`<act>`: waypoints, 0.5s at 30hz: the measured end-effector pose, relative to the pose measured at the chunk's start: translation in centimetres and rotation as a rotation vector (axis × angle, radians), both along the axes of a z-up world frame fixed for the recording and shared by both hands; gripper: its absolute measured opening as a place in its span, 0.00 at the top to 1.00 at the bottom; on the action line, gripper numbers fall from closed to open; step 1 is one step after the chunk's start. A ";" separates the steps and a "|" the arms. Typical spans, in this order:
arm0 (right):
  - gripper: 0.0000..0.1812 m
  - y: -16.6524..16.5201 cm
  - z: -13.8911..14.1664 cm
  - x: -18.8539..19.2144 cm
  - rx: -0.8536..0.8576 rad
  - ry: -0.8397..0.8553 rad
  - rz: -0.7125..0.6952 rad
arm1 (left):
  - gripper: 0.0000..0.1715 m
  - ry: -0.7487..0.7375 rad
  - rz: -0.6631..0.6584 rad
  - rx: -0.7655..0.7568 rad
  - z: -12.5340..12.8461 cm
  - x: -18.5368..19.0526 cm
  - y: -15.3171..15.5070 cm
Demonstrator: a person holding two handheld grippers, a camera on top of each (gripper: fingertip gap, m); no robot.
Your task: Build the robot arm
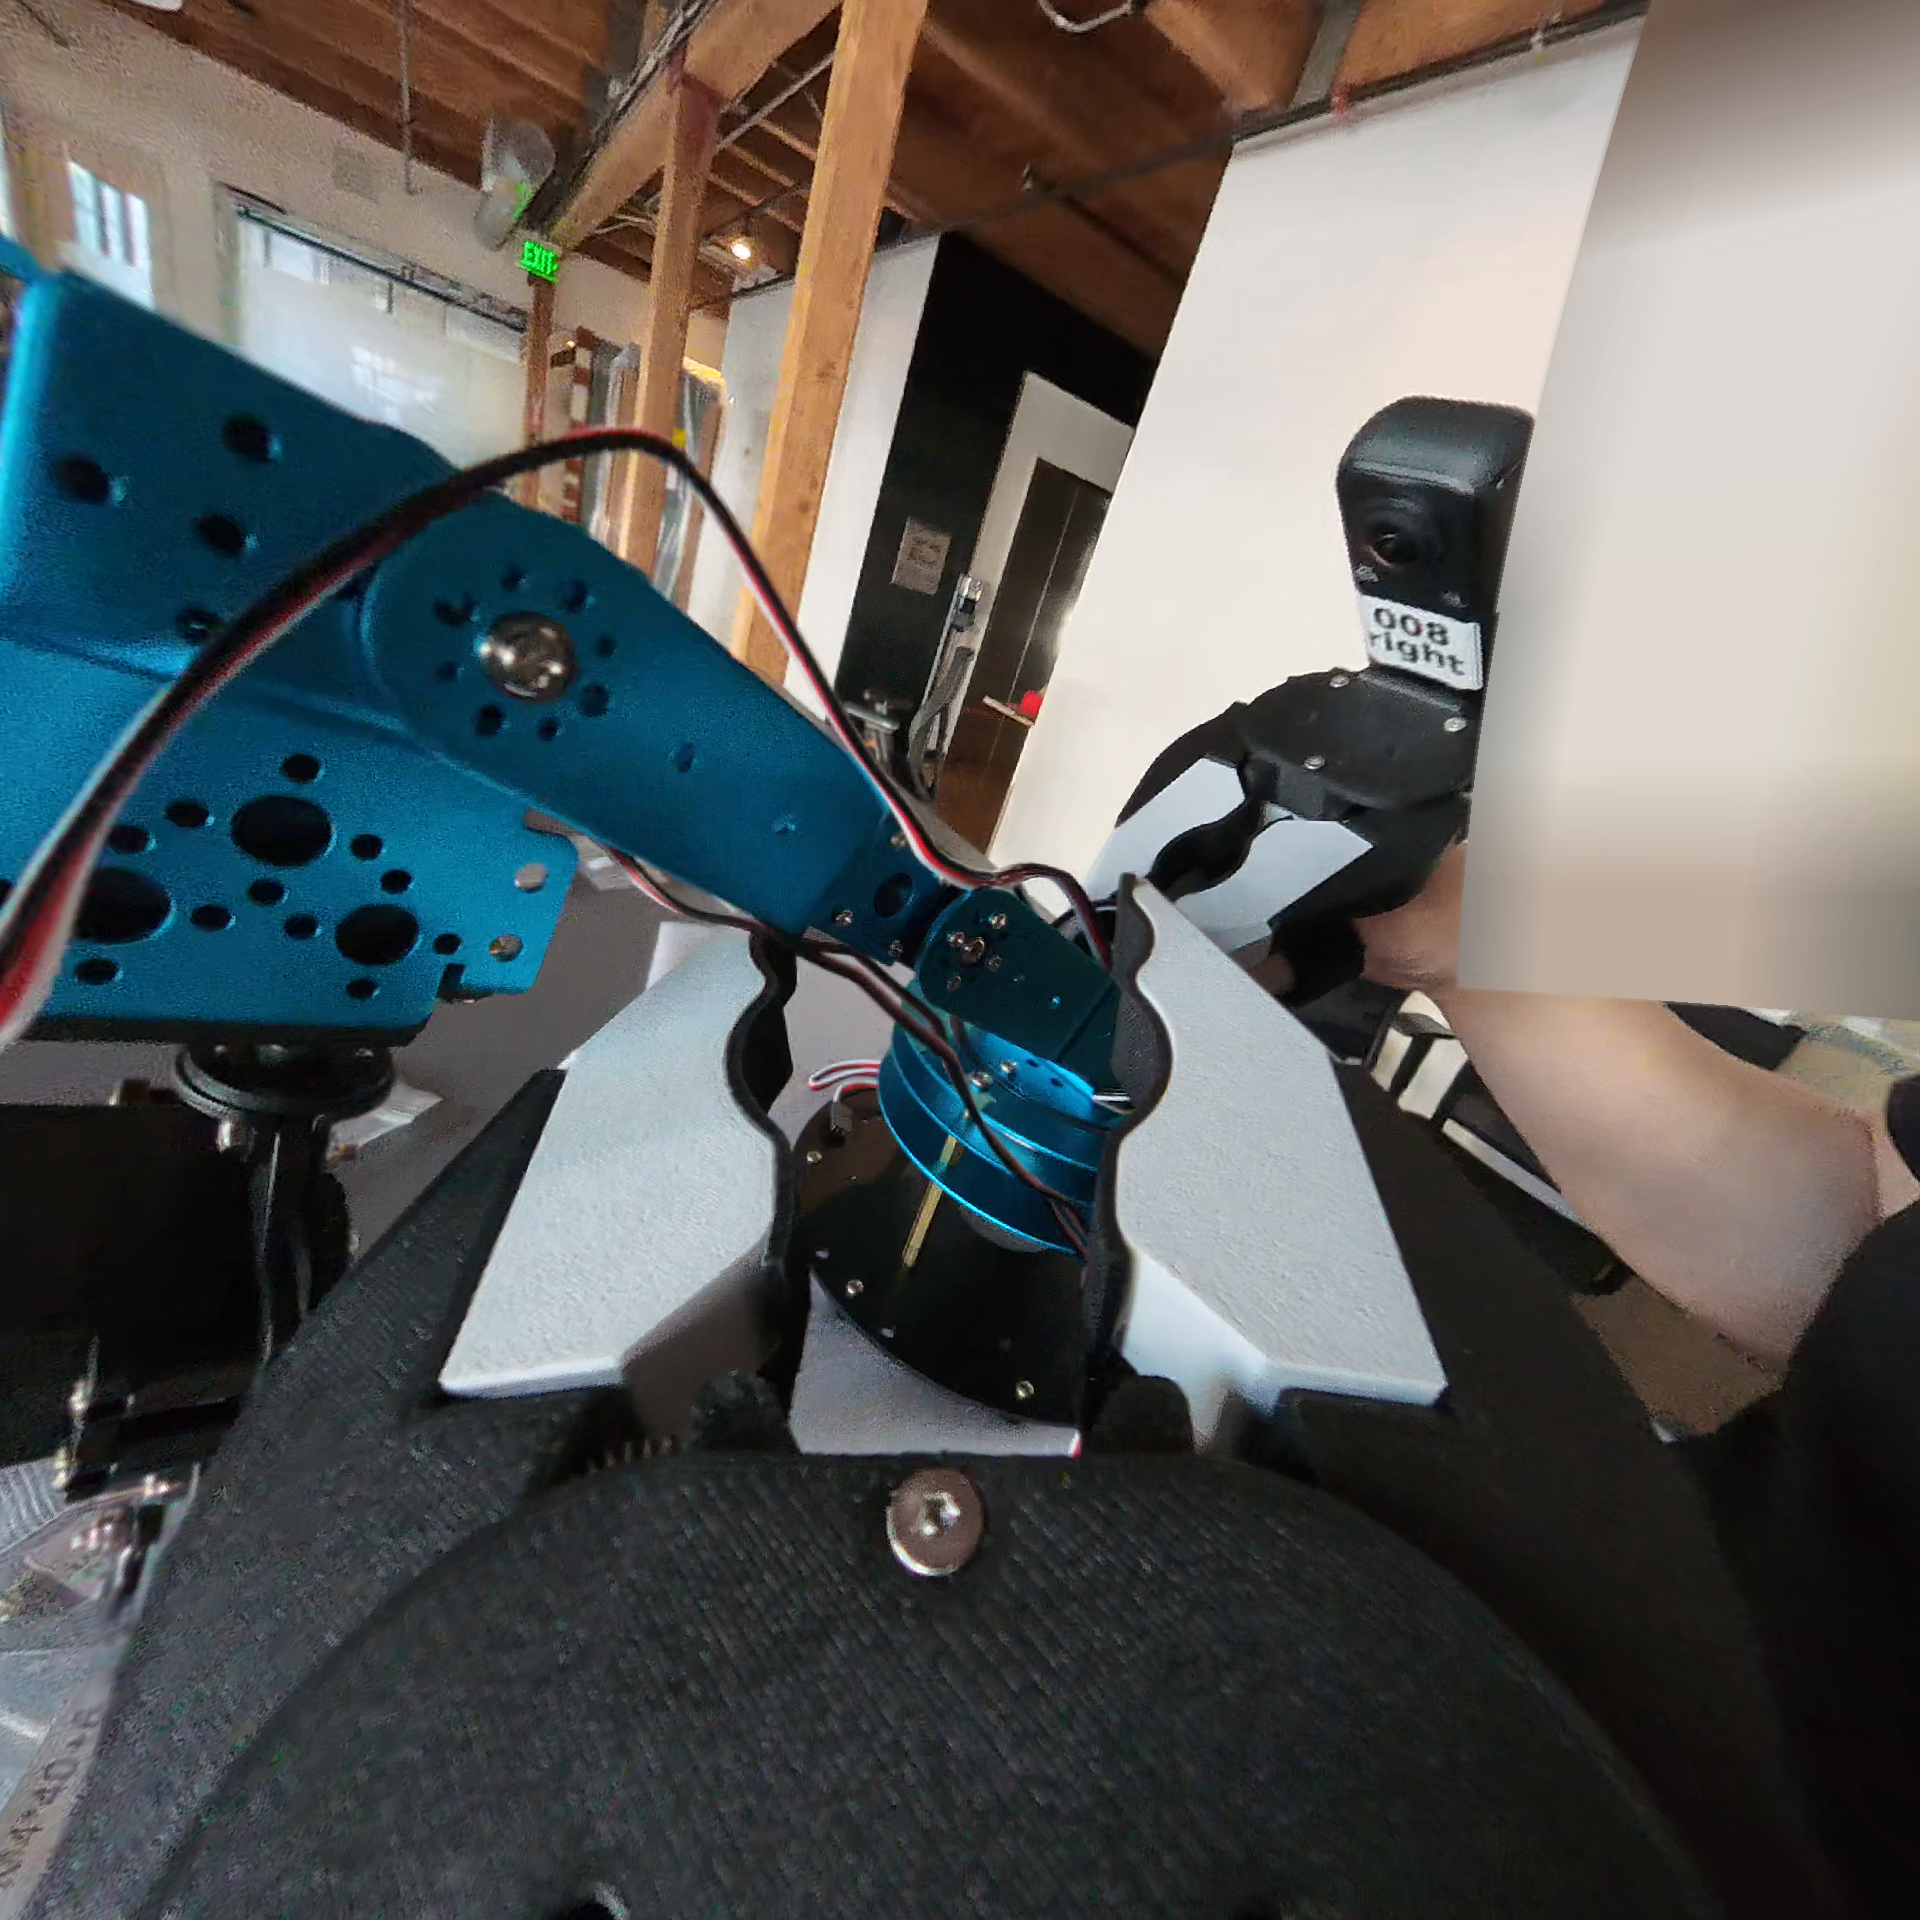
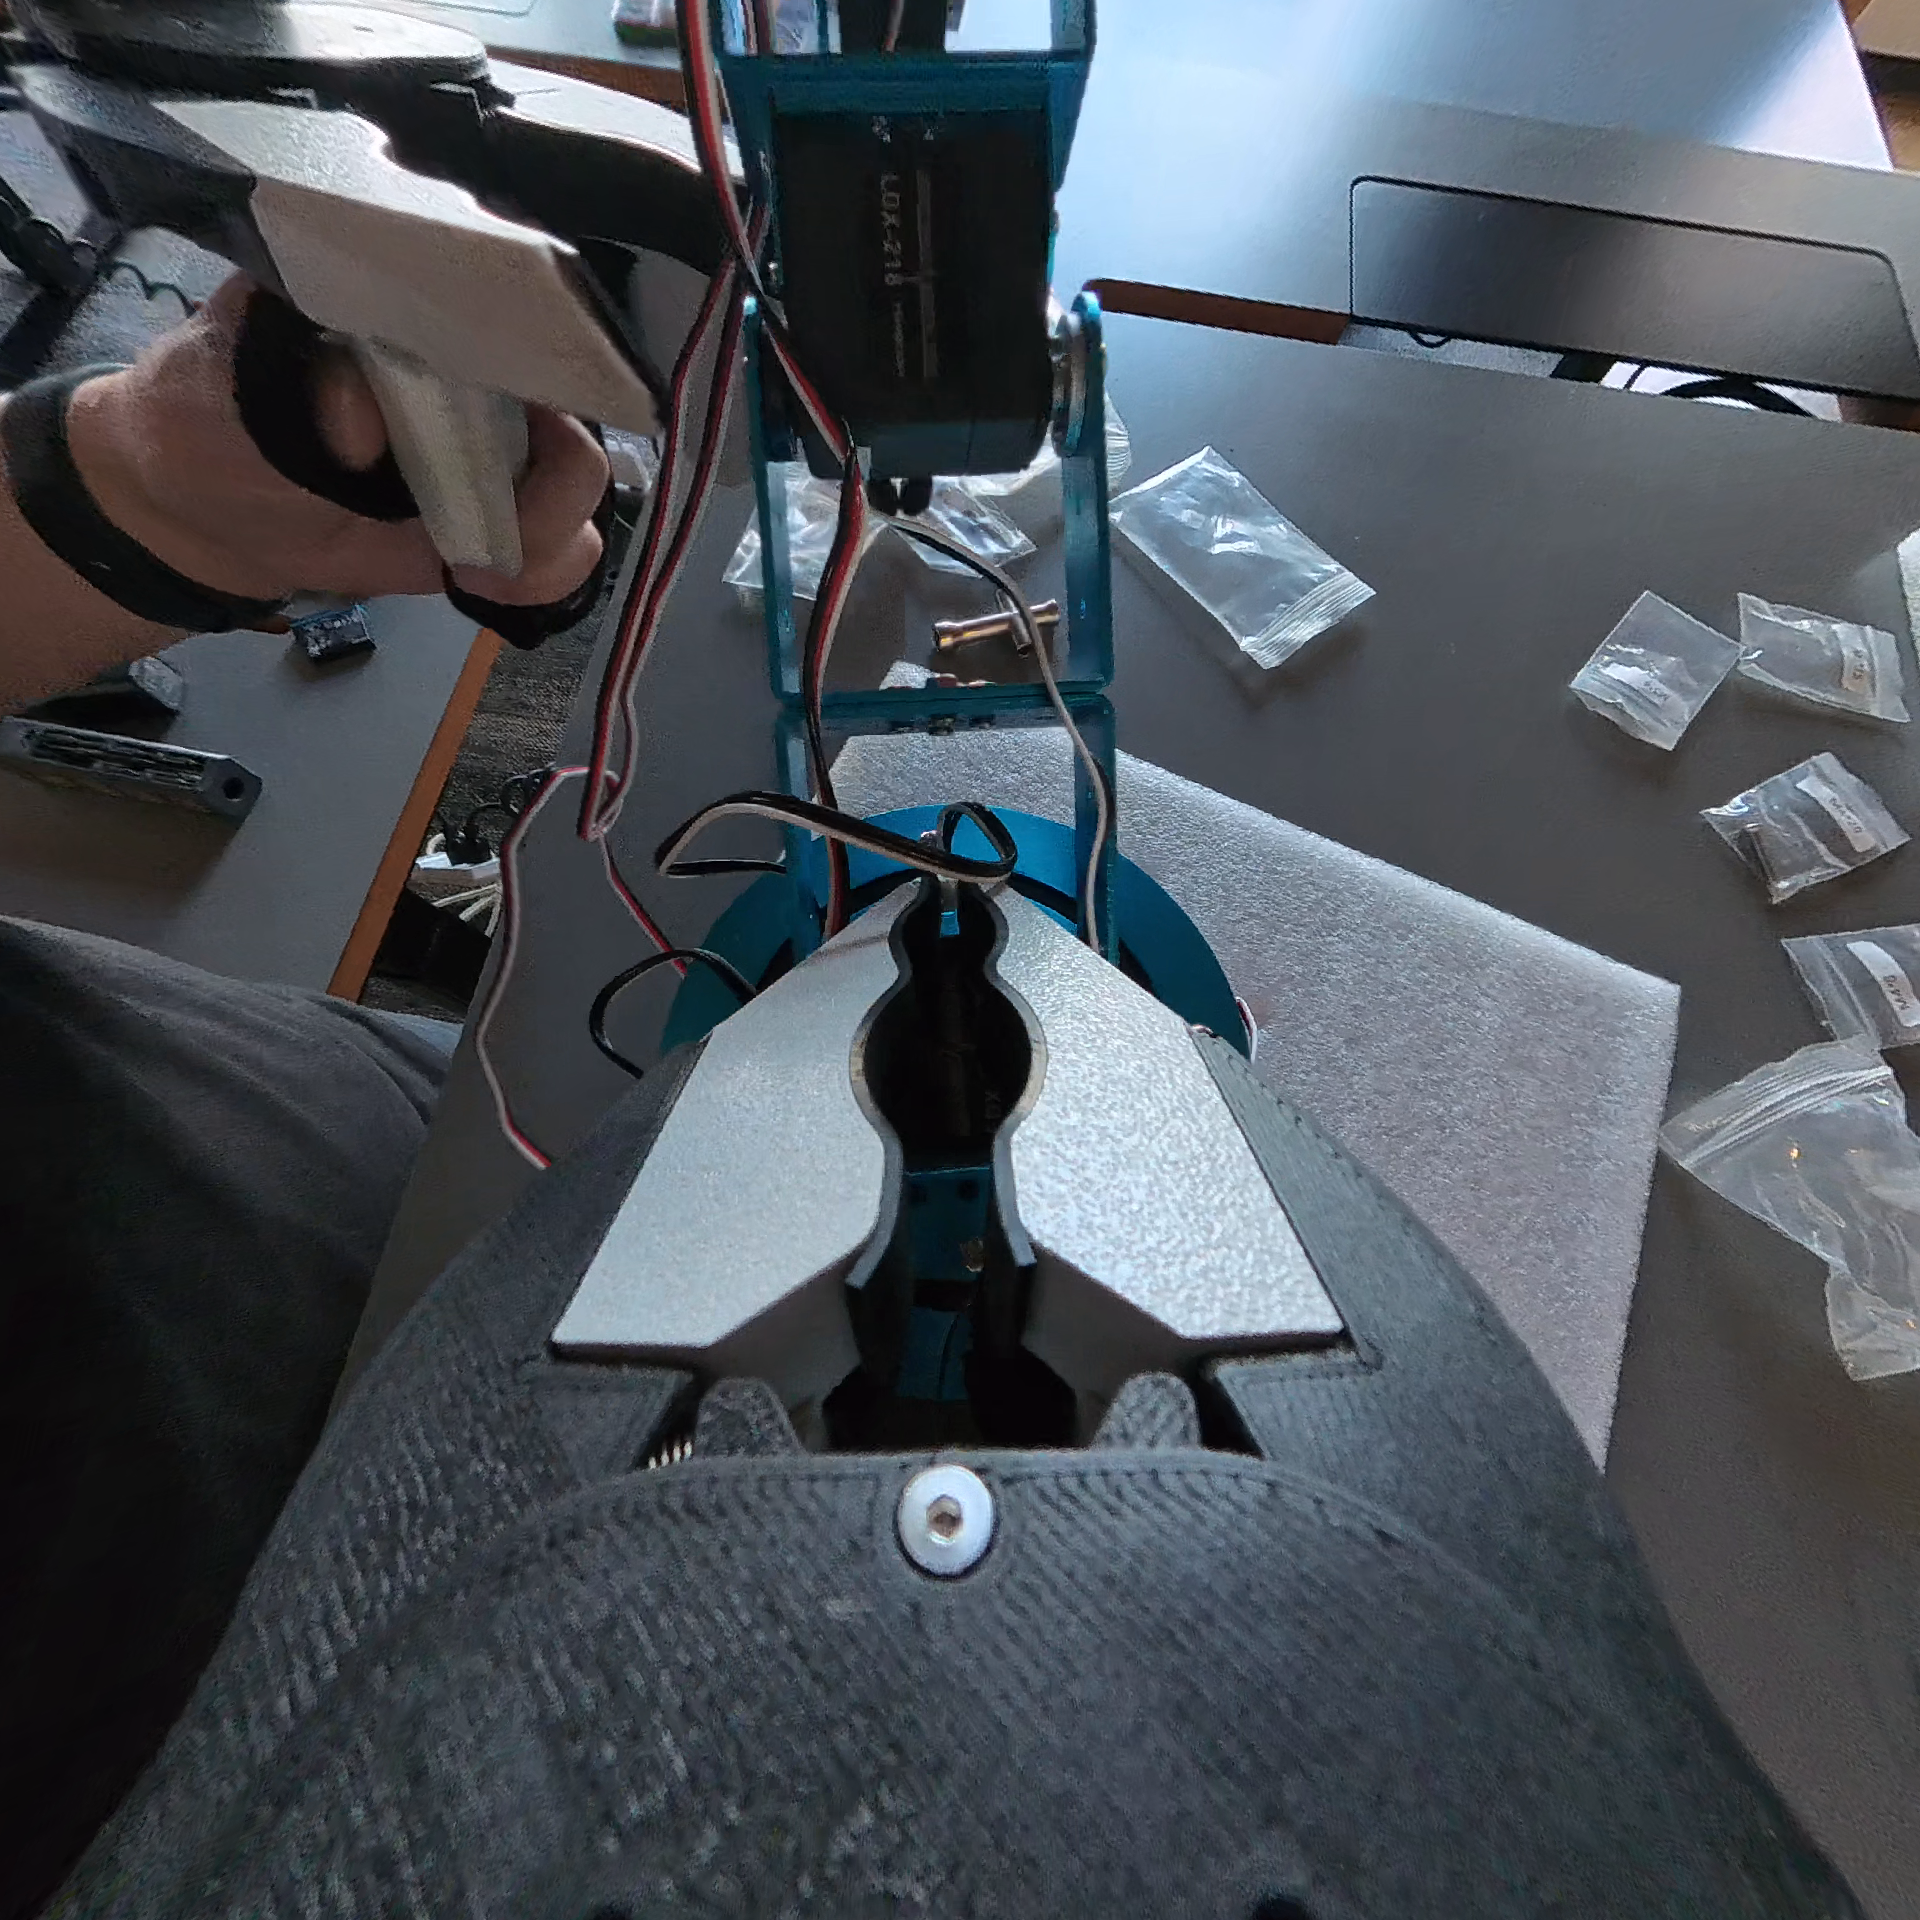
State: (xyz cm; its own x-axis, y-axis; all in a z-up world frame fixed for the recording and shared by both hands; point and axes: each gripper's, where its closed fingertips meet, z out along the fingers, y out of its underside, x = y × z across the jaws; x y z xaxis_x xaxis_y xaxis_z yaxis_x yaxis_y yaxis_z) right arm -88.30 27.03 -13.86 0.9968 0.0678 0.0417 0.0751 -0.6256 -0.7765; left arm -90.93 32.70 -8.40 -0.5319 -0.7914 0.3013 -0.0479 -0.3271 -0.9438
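Observation:
A blue metal robot arm (image 1: pixel 623 707) with black servos and red-white-black wires stands on a round blue base (image 2: pixel 1164 914). In the left wrist view my left gripper (image 1: pixel 951 935) is open, its jaws either side of the arm's lower joint above the stacked blue discs (image 1: pixel 997 1132); the right finger touches the joint bracket. My right gripper (image 2: pixel 948 894) is closed from above on the arm's lower black servo (image 2: pixel 951 1049), and a wire loop lies at its tips. It also shows in the left wrist view (image 1: pixel 1205 842), behind the arm. A hand holds the left gripper (image 2: pixel 416 260) at upper left.
The base sits on a grey foam sheet (image 2: pixel 1403 1018) on a dark table (image 2: pixel 1455 499). Several small clear bags of parts (image 2: pixel 1236 551) lie to the right, a metal T-wrench (image 2: pixel 997 629) behind the arm, a dark flat device (image 2: pixel 1621 260) at the back, and a black part (image 2: pixel 125 769) at the left. The grippers' ends are close to 9 cm from one another.

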 end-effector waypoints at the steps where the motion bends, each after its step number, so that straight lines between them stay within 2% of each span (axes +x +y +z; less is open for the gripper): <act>1: 0.98 0.0 0.0 0.0 -0.004 0.002 0.000 | 0.64 0.005 0.005 0.010 0.1 0.0 -0.2; 3: 0.99 0.0 0.0 0.0 -0.009 -0.005 -0.002 | 0.60 0.009 0.040 0.083 0.4 0.1 -0.7; 6: 0.99 -0.2 0.0 0.2 -0.012 -0.026 -0.013 | 0.62 0.037 0.124 0.203 0.5 0.8 -0.9; 10: 0.99 -0.3 0.1 0.4 0.019 -0.012 -0.024 | 0.65 0.024 0.061 0.055 2.3 0.7 -1.5; 15: 0.99 -0.4 0.2 0.5 0.047 -0.005 -0.030 | 0.59 0.013 0.054 0.063 3.3 0.8 -2.6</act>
